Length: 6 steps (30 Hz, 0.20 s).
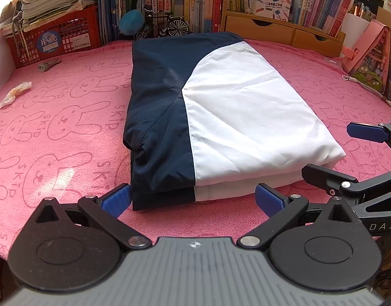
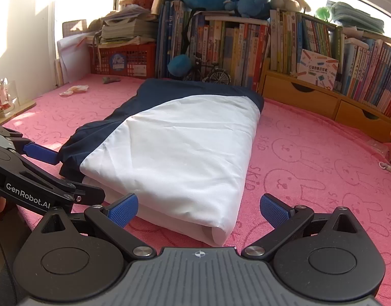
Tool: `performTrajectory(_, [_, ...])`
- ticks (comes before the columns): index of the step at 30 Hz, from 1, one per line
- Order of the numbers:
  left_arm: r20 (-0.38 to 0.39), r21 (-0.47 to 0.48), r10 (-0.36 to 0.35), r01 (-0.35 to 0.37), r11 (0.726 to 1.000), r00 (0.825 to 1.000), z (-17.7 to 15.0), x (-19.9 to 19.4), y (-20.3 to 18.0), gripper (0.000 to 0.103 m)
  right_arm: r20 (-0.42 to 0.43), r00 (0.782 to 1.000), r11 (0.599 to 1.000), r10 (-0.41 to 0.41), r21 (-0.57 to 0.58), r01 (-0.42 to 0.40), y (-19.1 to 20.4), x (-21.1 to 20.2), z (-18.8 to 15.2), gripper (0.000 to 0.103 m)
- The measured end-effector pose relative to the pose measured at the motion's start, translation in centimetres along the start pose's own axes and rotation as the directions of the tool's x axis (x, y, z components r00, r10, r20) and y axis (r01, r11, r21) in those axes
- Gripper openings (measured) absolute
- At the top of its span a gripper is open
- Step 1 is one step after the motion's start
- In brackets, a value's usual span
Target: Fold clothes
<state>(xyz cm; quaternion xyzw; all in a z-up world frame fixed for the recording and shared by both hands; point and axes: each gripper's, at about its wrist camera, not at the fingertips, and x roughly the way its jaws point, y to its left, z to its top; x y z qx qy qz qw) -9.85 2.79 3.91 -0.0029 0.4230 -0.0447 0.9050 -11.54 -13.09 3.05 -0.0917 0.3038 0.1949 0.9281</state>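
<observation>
A folded navy and white garment [image 1: 221, 107] lies flat in the middle of the pink rabbit-print cloth [image 1: 55, 127] that covers the table. My left gripper [image 1: 193, 200] is open at the garment's near edge, its blue pads [image 1: 117, 200] on either side of the navy-white seam, nothing pinched. In the right wrist view the garment [image 2: 175, 148] shows mostly its white panel. My right gripper [image 2: 198, 209] is open around the white near corner, holding nothing. Each gripper shows in the other's view: the right gripper [image 1: 328, 150] at the white corner, the left gripper [image 2: 75, 176] at the navy side.
At the back stand a red crate [image 1: 55, 38] with stacked papers, rows of books [image 1: 182, 0], a toy bicycle [image 1: 167, 25] and a wooden drawer unit [image 1: 284, 28]. A crumpled tissue [image 1: 14, 93] and a small grey object [image 1: 49, 63] lie back left. A pink box [image 1: 368, 56] leans at right.
</observation>
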Motion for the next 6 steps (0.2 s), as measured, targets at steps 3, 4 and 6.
performTrajectory(3, [-0.006,-0.002,-0.003,0.003,1.000,1.000,-0.04,0.14,0.01,0.103,-0.002,1.000,1.000,-0.002,0.001,0.002,-0.01,0.06,-0.03,0.103])
performTrajectory(4, [-0.009,-0.004,-0.005,0.005,1.000,1.000,-0.06,0.19,0.02,0.103,-0.003,1.000,1.000,-0.001,0.002,0.001,-0.07,0.07,-0.04,0.103])
performTrajectory(6, [-0.017,-0.003,-0.007,0.007,1.000,1.000,-0.10,0.30,-0.01,0.103,-0.003,1.000,1.000,0.000,0.004,0.000,-0.12,0.05,-0.06,0.103])
